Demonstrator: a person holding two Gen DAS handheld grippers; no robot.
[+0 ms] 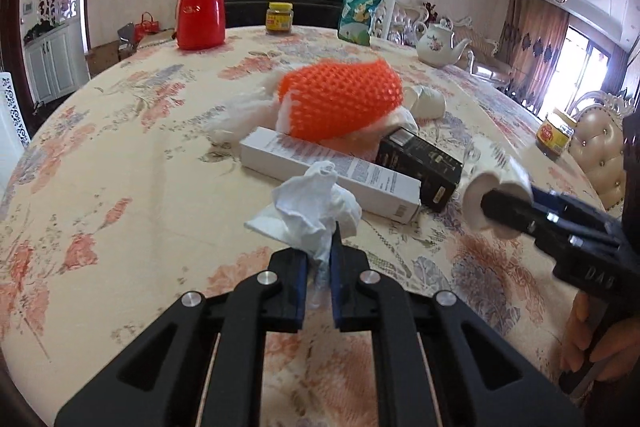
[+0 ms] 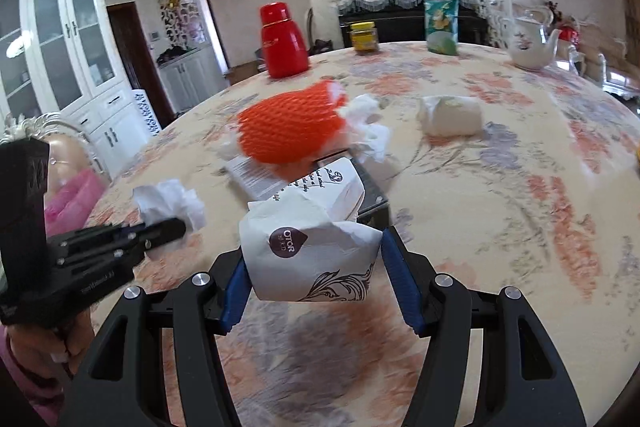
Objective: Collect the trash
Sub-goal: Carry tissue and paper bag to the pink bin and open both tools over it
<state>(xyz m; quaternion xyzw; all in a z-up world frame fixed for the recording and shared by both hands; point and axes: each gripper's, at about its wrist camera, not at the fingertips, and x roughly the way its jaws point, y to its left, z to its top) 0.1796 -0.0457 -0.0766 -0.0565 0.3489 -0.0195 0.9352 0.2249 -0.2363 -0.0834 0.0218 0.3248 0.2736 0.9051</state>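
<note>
Nearest item, left wrist view: left gripper [image 1: 320,251], jaws drawn nearly together and pinching the tail of a crumpled white tissue [image 1: 310,205], centre of frame, low over the floral tablecloth [image 1: 120,187].

Nearest item, right wrist view: right gripper [image 2: 312,259], blue-padded fingers [image 2: 236,291] clenched on either side of a crushed white paper cup [image 2: 308,251], centre of frame. Legible on the cup: a brown drop-shaped badge reading "OTOR" (smaller line beneath, unreadable), a brown scroll ornament below, and cursive script on the upper fold, too blurred to read.

Remaining trash, mid-frame of left view: orange foam net [image 1: 340,99] over white wrapping; long white carton [image 1: 332,175] with fine print, illegible; black carton [image 1: 420,163], lettering illegible. A second white crumpled cup [image 2: 450,115] sits right of centre in the right view.

Not trash, by my judgement (upper frame): red thermos [image 1: 202,9], yellow-lidded jar [image 1: 280,19], green snack bag [image 1: 360,11], floral teapot [image 1: 438,45].

Step in hand: both pieces appear grasped and ready for carrying off. No bin is visible; the next move calls for keeping both grips closed while bringing the pieces to wherever the trash is being gathered, then coming back for the net and cartons.
</note>
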